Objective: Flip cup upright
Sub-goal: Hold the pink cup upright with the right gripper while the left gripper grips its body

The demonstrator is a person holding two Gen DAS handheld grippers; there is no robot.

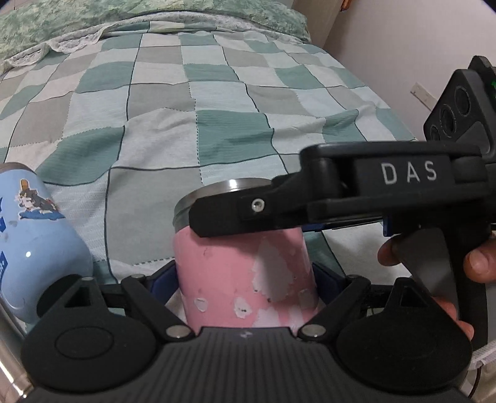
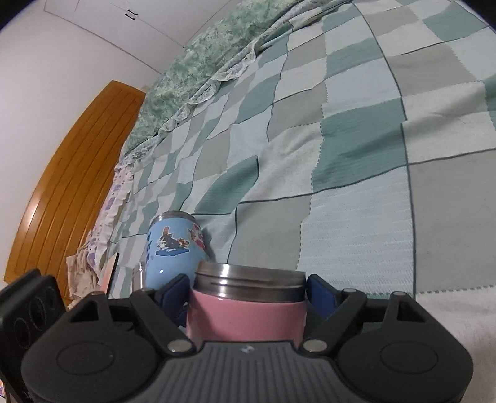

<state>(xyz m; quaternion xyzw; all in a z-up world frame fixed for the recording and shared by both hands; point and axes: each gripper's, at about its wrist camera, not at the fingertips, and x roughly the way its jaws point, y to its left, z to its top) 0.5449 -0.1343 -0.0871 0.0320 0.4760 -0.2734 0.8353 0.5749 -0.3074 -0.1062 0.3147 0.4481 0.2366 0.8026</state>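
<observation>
Both grippers closed on the pink cup (image 1: 238, 272): left gripper (image 1: 245, 279) with its blue-padded fingers (image 1: 161, 276) against the lower body, right gripper (image 2: 248, 294) clamped just under the steel rim. Cup standing roughly upright, steel rim on top, above the checked bedspread (image 1: 217, 124); contact with the bed hidden. Flip judged nearly done; setting down and release left. Beyond, to the left, a blue cartoon cup (image 2: 175, 245). Farther off, a green floral pillow (image 1: 93, 21).
</observation>
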